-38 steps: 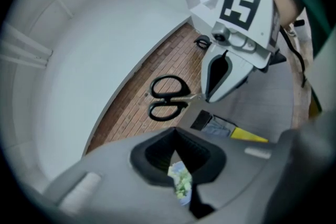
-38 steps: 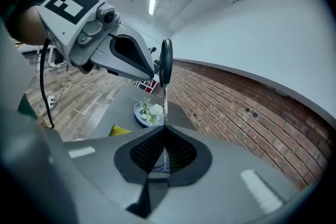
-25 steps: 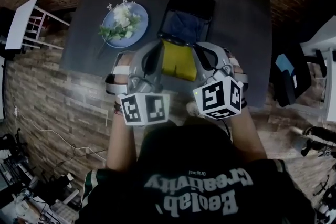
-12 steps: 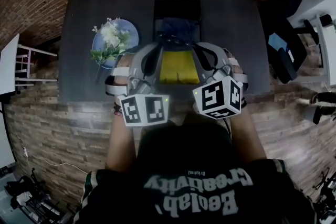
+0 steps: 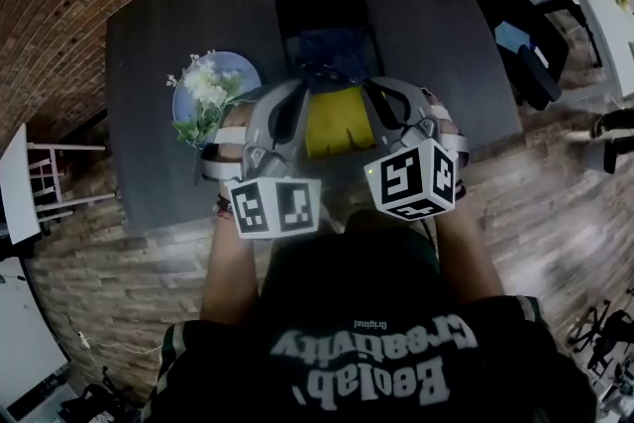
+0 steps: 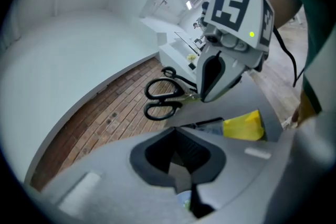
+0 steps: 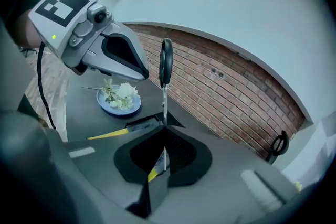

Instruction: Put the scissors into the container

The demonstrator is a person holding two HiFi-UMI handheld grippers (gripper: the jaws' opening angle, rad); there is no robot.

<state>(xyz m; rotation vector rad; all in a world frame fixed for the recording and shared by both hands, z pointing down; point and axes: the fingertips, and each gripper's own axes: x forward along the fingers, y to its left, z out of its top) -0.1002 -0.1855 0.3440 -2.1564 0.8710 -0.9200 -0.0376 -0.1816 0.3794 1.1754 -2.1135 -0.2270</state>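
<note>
The scissors (image 7: 166, 63) are being held off the surface (image 5: 158, 15) by the right gripper (image 7: 163, 131). Its jaws are being kept closed on the blades, so the black handles are being carried out ahead of the tips, edge-on in the right gripper view. The left gripper (image 6: 176, 130) is being held just beside it, over the near edge of the surface, with its jaws brought together and nothing between them. The container (image 5: 322, 5), black with a blue lining, is lying open at the middle of the surface, toward the far edge. A yellow piece (image 5: 337, 119) is lying at its near side, and a plate (image 5: 248, 72) of flowers (image 5: 203, 94) is standing near it, toward the left edge. Judged from this, the carrying step is in hand: the scissors are being gripped but are not yet being brought over the opening, which lies beyond both grippers. The next move is judged to call for the right gripper to be reached forward past the yellow piece and the handles to be tipped down into the opening. The jaws should be parted only once the scissors are inside the walls. Care is being called for by the grip on the thin blades, since the heavier handles may swing, and by the plate nearby, which should be kept clear of.
</note>
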